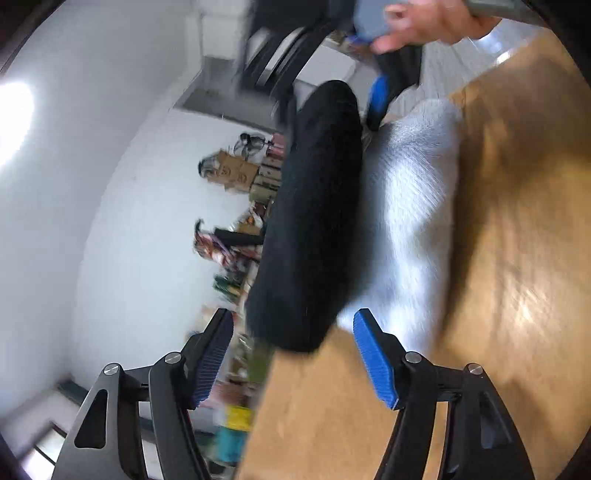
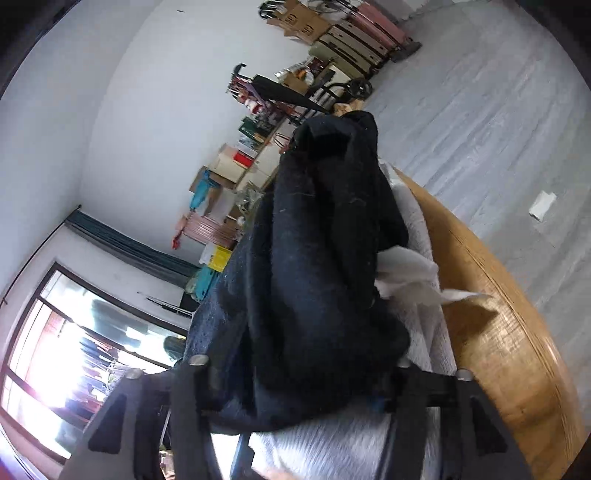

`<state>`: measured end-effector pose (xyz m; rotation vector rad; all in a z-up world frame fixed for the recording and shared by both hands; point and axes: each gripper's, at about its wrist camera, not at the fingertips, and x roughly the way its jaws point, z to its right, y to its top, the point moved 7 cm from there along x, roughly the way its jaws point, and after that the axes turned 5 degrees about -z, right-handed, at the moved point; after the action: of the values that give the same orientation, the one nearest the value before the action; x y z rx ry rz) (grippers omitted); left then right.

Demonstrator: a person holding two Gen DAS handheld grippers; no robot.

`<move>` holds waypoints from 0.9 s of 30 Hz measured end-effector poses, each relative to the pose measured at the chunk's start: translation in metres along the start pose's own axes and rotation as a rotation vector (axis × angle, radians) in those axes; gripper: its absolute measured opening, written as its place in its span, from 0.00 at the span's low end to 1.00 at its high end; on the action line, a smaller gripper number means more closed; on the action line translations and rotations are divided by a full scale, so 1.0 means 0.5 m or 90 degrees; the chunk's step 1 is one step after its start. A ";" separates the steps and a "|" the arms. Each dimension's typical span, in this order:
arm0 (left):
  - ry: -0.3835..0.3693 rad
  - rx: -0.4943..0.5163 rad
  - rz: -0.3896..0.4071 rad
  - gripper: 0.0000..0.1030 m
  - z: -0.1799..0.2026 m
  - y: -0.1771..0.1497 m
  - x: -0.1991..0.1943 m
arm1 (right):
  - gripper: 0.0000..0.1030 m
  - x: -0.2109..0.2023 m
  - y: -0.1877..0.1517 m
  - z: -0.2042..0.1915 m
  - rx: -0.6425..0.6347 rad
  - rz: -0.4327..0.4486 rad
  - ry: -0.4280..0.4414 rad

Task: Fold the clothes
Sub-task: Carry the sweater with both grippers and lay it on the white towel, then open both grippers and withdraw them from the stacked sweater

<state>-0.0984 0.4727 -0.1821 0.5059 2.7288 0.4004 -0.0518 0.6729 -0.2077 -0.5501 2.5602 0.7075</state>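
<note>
Blue-padded fingers (image 1: 373, 360) of the left gripper (image 1: 291, 354) are standing well spread at the bottom of the left wrist view, with nothing pinched between them; the rounded end of a black garment (image 1: 314, 221) is lying just ahead of the gap. That dark cloth is resting on a white towel (image 1: 413, 206), and both are lying on a wooden table (image 1: 517, 258) whose grain is showing warm and glossy, catching a bright glare near its right side. At the top of this view a person's hand (image 1: 424, 22) is gripping the other tool, blurred. In the right wrist view the right gripper (image 2: 295, 391) is sitting almost buried: the black garment (image 2: 317, 258) is draping over and between its fingers, hiding the pads, so I cannot tell whether the jaws are pinching the cloth or merely standing around it. White towel (image 2: 417, 266) folds are poking out beside the dark heap, and the table's curved rim (image 2: 517, 332) is sweeping past on the right. Beyond it a pale grey plank floor (image 2: 480, 110) is stretching away to a white wall (image 2: 147, 110), where cardboard boxes (image 2: 303, 22), bags and assorted clutter are standing in a row. A large window (image 2: 74, 350) is glowing brightly at the lower left.
</note>
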 end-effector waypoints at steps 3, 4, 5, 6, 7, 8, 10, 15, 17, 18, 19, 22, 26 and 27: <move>-0.082 -0.143 -0.044 0.67 -0.056 -0.052 -0.045 | 0.82 -0.068 -0.018 0.004 -0.006 0.008 -0.022; -0.115 -0.197 -0.059 0.67 -0.072 -0.060 -0.063 | 0.82 -0.097 -0.020 0.017 -0.013 0.018 -0.038; -0.166 -0.266 -0.066 0.67 -0.081 -0.041 -0.091 | 0.82 -0.130 -0.030 0.024 -0.024 0.031 -0.052; -0.217 -0.335 -0.072 0.67 -0.089 -0.020 -0.120 | 0.82 -0.160 -0.050 0.020 -0.041 0.041 -0.064; -0.257 -0.402 -0.068 0.67 -0.100 -0.013 -0.139 | 0.82 -0.189 -0.073 0.012 -0.061 0.050 -0.076; -0.260 -0.450 -0.063 0.68 -0.111 -0.007 -0.157 | 0.82 -0.219 -0.096 0.004 -0.082 0.058 -0.089; -0.247 -0.528 -0.048 0.69 -0.134 0.009 -0.191 | 0.83 -0.267 -0.154 -0.044 -0.158 0.077 -0.141; -0.201 -0.585 -0.049 0.74 -0.166 0.002 -0.214 | 0.92 -0.303 -0.282 -0.156 -0.371 0.097 -0.277; -0.204 -0.574 -0.051 0.75 -0.169 0.002 -0.231 | 0.92 -0.290 -0.294 -0.193 -0.400 0.090 -0.286; -0.206 -0.570 -0.054 0.76 -0.172 -0.004 -0.241 | 0.92 -0.296 -0.297 -0.203 -0.404 0.086 -0.281; -0.202 -0.568 -0.061 0.76 -0.186 -0.004 -0.249 | 0.92 -0.300 -0.298 -0.212 -0.399 0.089 -0.274; -0.211 -0.580 -0.073 0.76 -0.220 -0.019 -0.283 | 0.93 -0.320 -0.299 -0.238 -0.384 0.102 -0.262; -0.234 -0.608 -0.094 0.76 -0.237 -0.043 -0.288 | 1.00 -0.332 -0.304 -0.263 -0.392 0.114 -0.275; -0.234 -0.612 -0.099 0.76 -0.239 -0.048 -0.293 | 1.00 -0.330 -0.305 -0.269 -0.389 0.110 -0.274</move>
<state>-0.0211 0.3692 -0.0424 0.0775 1.8948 1.3088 0.1185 0.5198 -0.0802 -0.3065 1.9825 1.5078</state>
